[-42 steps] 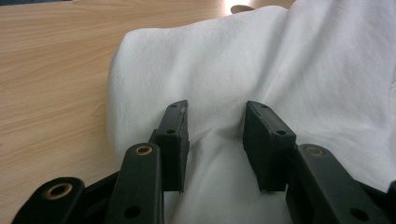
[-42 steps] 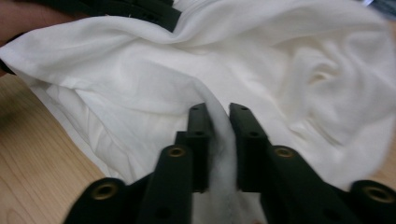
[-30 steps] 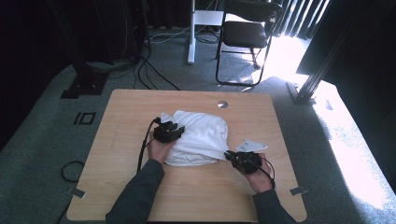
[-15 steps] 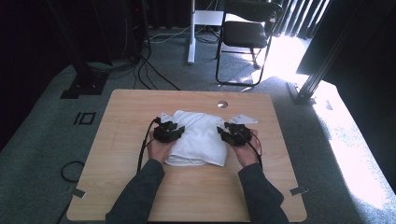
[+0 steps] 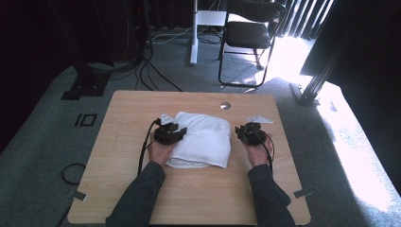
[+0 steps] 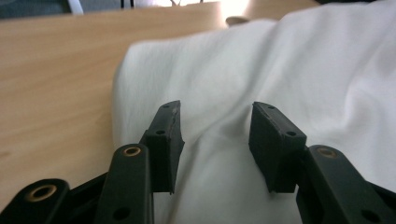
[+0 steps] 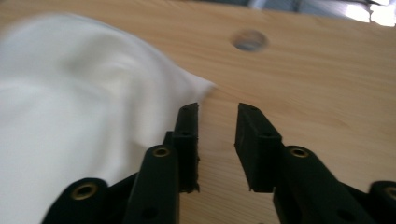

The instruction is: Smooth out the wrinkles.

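A folded white cloth [image 5: 203, 139] lies in the middle of the wooden table [image 5: 118, 142]. My left gripper [image 5: 178, 131] rests at the cloth's left edge. In the left gripper view the cloth [image 6: 280, 70] spreads under and between the jaws of the left gripper [image 6: 215, 112], which stand open. My right gripper [image 5: 246, 131] sits on the table just right of the cloth. In the right gripper view the right gripper [image 7: 217, 109] is open over bare wood, with the cloth's [image 7: 70, 107] corner beside its left jaw.
A round cable hole [image 5: 225, 105] sits in the table beyond the cloth, also visible as the hole [image 7: 250, 39] ahead of the right jaws. A black chair [image 5: 246, 33] and cables [image 5: 156, 71] are on the carpet behind the table.
My right gripper moved forward from the cloth's near right corner to its far right side, then shifted right onto the table. The left gripper stayed in place.
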`<state>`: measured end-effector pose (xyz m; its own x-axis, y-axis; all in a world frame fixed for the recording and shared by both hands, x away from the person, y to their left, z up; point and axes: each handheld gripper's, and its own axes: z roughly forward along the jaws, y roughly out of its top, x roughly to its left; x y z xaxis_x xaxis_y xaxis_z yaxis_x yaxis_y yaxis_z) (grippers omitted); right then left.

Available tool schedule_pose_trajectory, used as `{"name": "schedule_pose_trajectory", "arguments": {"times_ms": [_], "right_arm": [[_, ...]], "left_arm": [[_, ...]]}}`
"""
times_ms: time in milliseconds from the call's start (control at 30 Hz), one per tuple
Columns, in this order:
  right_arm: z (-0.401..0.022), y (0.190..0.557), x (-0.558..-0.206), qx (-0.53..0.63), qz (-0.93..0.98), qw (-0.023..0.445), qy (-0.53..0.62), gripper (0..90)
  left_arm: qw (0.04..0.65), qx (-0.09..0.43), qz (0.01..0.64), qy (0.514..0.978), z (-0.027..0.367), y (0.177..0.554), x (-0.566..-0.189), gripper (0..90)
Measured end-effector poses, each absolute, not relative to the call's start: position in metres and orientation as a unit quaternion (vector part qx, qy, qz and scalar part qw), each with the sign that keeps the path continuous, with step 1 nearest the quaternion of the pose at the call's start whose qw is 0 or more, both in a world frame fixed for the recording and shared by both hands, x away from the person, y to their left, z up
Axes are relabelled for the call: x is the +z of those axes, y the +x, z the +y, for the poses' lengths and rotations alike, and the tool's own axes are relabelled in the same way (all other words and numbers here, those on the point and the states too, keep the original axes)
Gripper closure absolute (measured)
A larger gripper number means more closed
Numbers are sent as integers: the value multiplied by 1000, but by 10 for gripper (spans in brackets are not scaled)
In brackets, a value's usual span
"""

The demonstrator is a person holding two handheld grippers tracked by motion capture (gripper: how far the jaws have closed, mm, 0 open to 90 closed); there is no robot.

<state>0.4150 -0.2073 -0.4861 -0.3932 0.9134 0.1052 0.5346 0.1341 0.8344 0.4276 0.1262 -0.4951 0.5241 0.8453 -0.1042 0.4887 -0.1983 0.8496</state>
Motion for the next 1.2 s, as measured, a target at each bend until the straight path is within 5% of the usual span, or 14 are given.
{"name": "schedule_pose_trajectory", "arguments": {"times_ms": [133,233,267,333,633,700,833,1000,1200], "right_arm": [[-176,411,-464,459,733,232,445,522],[-165,419,-465,442,746,226,444,514],[-160,424,-468,425,752,231,447,564],[-162,437,-478,417,752,215,463,851],[-186,442,-481,406,722,218,516,876],[-181,431,-470,410,705,252,520,677],[-175,416,-460,473,683,249,498,546],[-140,403,-470,480,741,237,405,525],[-136,420,-511,403,775,219,434,491]], "left_arm": [[464,202,451,735,132,432,-483,536],[459,203,453,737,134,436,-481,536],[456,203,452,739,133,437,-482,536],[452,200,452,743,132,438,-485,536],[445,197,457,744,135,437,-493,535],[452,199,461,738,138,436,-489,535],[456,198,452,741,137,433,-487,535],[466,188,440,744,130,423,-488,535],[463,176,403,770,120,399,-498,528]]}}
